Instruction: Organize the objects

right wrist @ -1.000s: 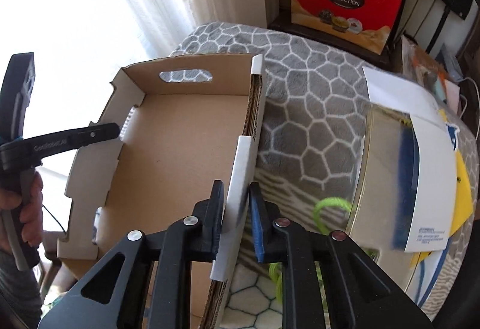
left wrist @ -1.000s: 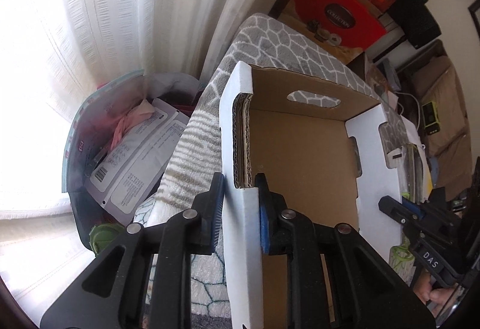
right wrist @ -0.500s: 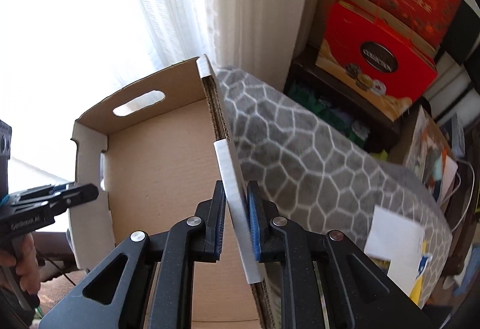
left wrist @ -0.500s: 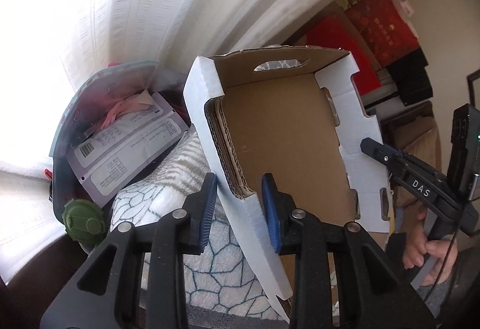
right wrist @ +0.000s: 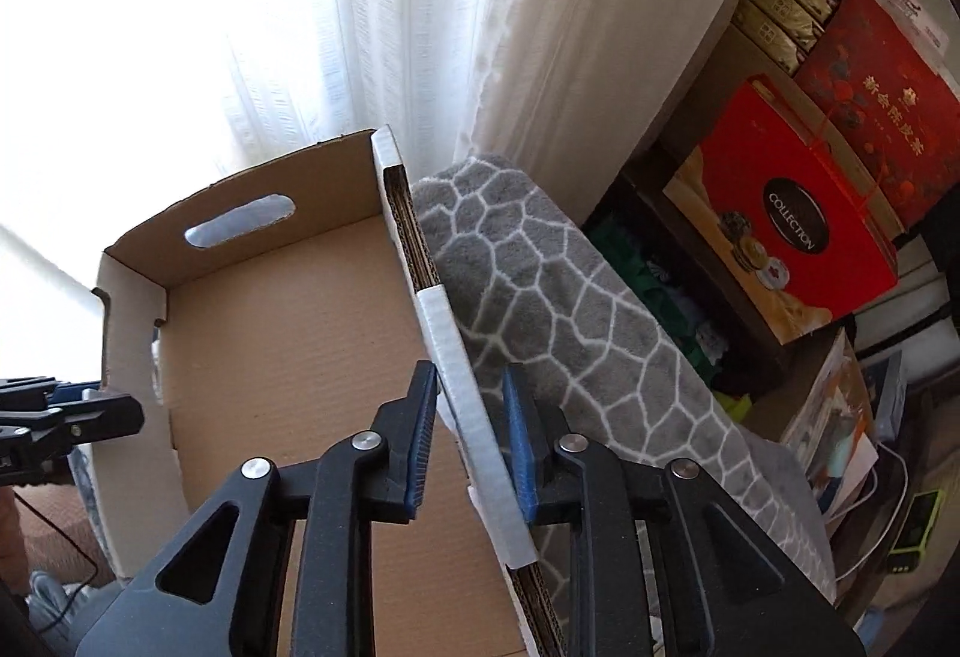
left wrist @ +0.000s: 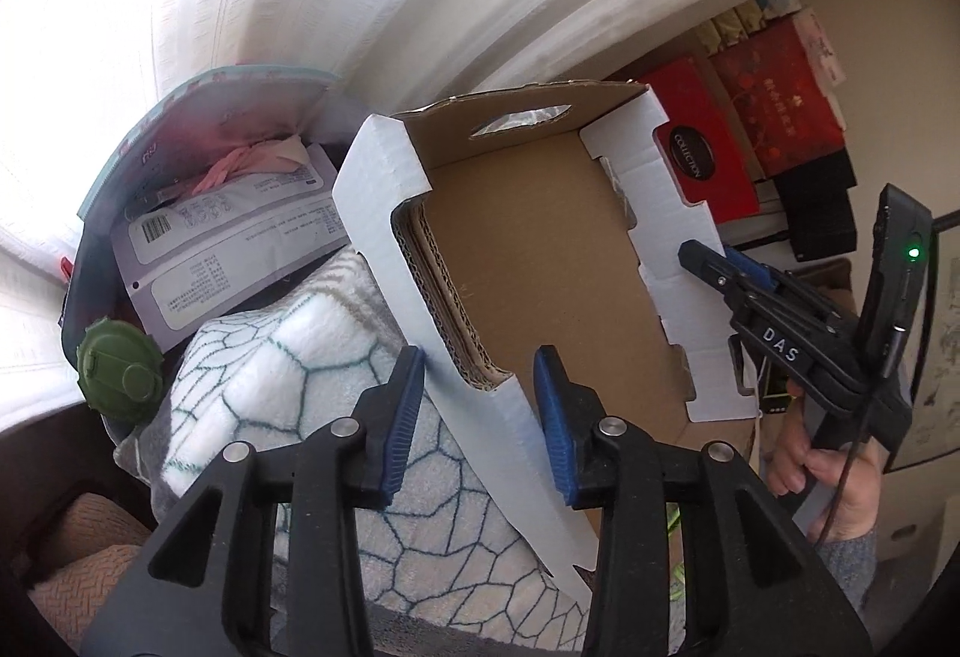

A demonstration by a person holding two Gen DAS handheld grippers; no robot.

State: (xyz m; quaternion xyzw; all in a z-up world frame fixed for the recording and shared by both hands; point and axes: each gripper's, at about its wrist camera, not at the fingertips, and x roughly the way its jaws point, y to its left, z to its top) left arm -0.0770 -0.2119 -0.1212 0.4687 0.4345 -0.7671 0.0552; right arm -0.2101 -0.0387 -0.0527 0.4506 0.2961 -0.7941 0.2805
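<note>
Corrugated cardboard tray [left wrist: 540,261], brown inside and white outside, tilted over a grey hexagon-patterned blanket [right wrist: 540,285]; nothing shows in its visible interior, so by my reading the organizing has hardly started: the container is being positioned, filling remains.

Left view, left to right: green lid [left wrist: 120,366] at the edge; a pouch [left wrist: 198,177] with printed packets; a white-and-teal fleece [left wrist: 282,357]; then the tray's left wall.
- left gripper [left wrist: 480,405]: fingers spread, straddling the white wall edge; left pad just beside or touching the outer face, right pad clear on the inner side; not clamped, as far as I can tell.
- right gripper [left wrist: 714,267] seen at the tray's far wall.

Right view, left to right: the left tool at the tray's far rim; tray floor [right wrist: 288,333], handle slot in the end wall; then the near wall.
- right gripper [right wrist: 468,441]: fingers parted around the white-wrapped wall edge; gap visible on both sides, narrow; loose straddle, not a pinch.
- red gift boxes [right wrist: 798,237] on a shelf beyond the blanket, well apart from the tray.

Judgement: neither tool bears the tray firmly; whether it rests on the blanket I cannot tell.
</note>
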